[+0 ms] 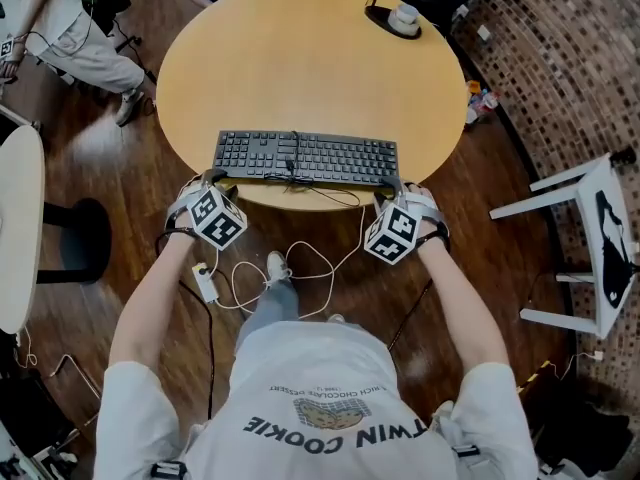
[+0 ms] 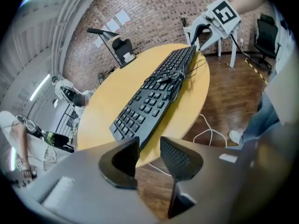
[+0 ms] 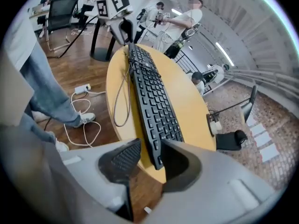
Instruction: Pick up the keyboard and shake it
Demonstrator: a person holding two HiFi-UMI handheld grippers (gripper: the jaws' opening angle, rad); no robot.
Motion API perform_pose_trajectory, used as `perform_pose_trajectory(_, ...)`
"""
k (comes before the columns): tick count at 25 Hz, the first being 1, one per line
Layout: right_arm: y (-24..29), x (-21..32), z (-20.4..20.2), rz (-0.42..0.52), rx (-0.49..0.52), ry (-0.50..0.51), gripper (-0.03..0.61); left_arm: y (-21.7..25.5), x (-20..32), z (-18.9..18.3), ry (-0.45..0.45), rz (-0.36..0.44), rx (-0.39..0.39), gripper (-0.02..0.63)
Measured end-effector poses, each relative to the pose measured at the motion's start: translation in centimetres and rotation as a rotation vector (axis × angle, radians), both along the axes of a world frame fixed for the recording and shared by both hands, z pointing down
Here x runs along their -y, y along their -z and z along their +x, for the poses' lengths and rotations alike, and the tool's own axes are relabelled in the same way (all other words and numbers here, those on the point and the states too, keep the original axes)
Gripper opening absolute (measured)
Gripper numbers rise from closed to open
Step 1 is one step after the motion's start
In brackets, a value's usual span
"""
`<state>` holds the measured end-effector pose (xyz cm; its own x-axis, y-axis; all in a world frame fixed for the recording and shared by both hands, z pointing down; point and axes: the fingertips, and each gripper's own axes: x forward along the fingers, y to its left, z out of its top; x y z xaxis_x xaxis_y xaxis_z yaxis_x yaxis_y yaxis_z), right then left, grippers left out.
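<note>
Reading "COOKIE" on shirt (image 1: 335, 373), black keyboard (image 1: 305, 157)

In the head view, the marker cubes (image 1: 218, 218) largely cover the fingers of the left gripper (image 1: 213, 176) and the right gripper (image 1: 392, 184), along with the corners of the keyboard (image 1: 305, 156) beneath the fingertips. In the right gripper view, the keyboard's near corner passes behind the right-hand finger (image 3: 180, 160), so contact with that pad cannot be confirmed. The key legends are too small to read, and the white item (image 1: 404, 16) far beyond the fingertips cannot be identified.
</note>
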<state>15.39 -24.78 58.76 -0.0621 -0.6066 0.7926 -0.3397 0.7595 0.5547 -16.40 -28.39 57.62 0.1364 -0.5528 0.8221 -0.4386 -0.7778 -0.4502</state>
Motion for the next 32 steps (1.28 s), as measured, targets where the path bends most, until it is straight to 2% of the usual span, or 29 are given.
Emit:
perform_pose_trajectory(5,2.0,-4.0,-0.5,-0.044,0.195,-0.07,0.123,2.3,-5.5,6.4,0.072,-0.011,-0.208,0.122)
perform_pose_trajectory(9,4.4,-8.7,-0.9,-0.046,0.322,-0.081,0.12,5.1,-10.7,12.2,0.118,0.006,-0.37,0.061)
perform_pose_trajectory(15,6.7,-15.4,-0.6,-0.069,0.481,-0.091,0.117,8.4,-18.0,19.0,0.121,0.014,-0.484,0.038)
perform_pose_trajectory(24,9.8,-20.7,-3.2,-0.119,0.807,-0.207,0.114,10.9,-25.7,20.7,0.293,-0.023,-0.701,0.02)
perform_pose_trajectory(29,11.1,-22.8,-6.5,-0.145,0.95,-0.246,0.102,11.6,-28.3,19.4,0.435,-0.024,-0.85,0.009)
perform_pose_trajectory(32,11.2,-25.0,-9.1,-0.173,0.997,-0.245,0.092,12.0,-30.1,18.2,0.472,-0.005,-0.883,0.008)
